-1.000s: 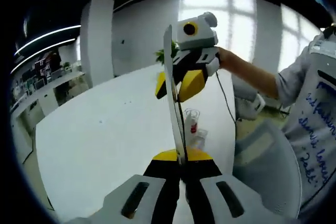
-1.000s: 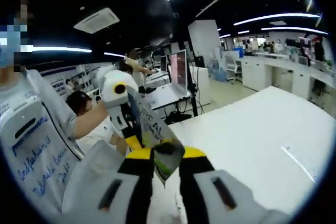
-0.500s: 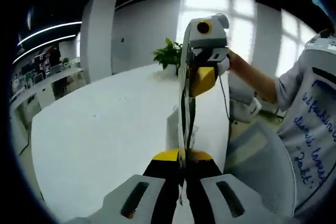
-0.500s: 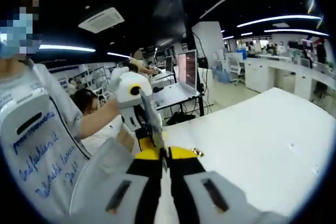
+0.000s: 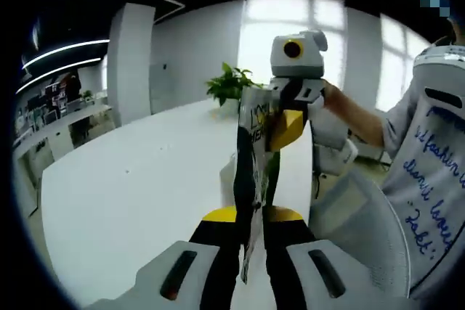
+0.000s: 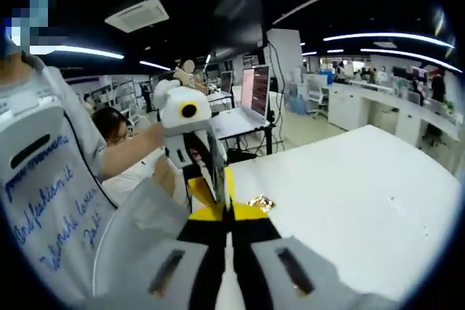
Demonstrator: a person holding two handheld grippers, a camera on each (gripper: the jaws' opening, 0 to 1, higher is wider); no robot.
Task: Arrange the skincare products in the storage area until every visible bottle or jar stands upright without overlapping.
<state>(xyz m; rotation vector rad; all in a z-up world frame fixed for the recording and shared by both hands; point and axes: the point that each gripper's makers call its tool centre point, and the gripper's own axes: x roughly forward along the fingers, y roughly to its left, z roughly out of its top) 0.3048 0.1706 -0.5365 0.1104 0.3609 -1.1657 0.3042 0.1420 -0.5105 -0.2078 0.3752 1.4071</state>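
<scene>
while both grippers pinch one flat sachet (image 5: 251,179) above the table (image 5: 131,201), left gripper (image 5: 251,215) clamps the 6 o'clock edge, right gripper (image 5: 285,125) the 12 o'clock end, prob. to keep it taut.

Each view looks close along its own jaws, facing the other gripper across the flat packet (image 5: 249,179) above the shared white table (image 6: 349,194).

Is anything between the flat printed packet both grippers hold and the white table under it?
Nothing visible does. The flat printed packet is in the air, clamped by the left gripper at one end and the right gripper at the other. The white table beside it looks bare; the patch behind the packet is hidden.
</scene>
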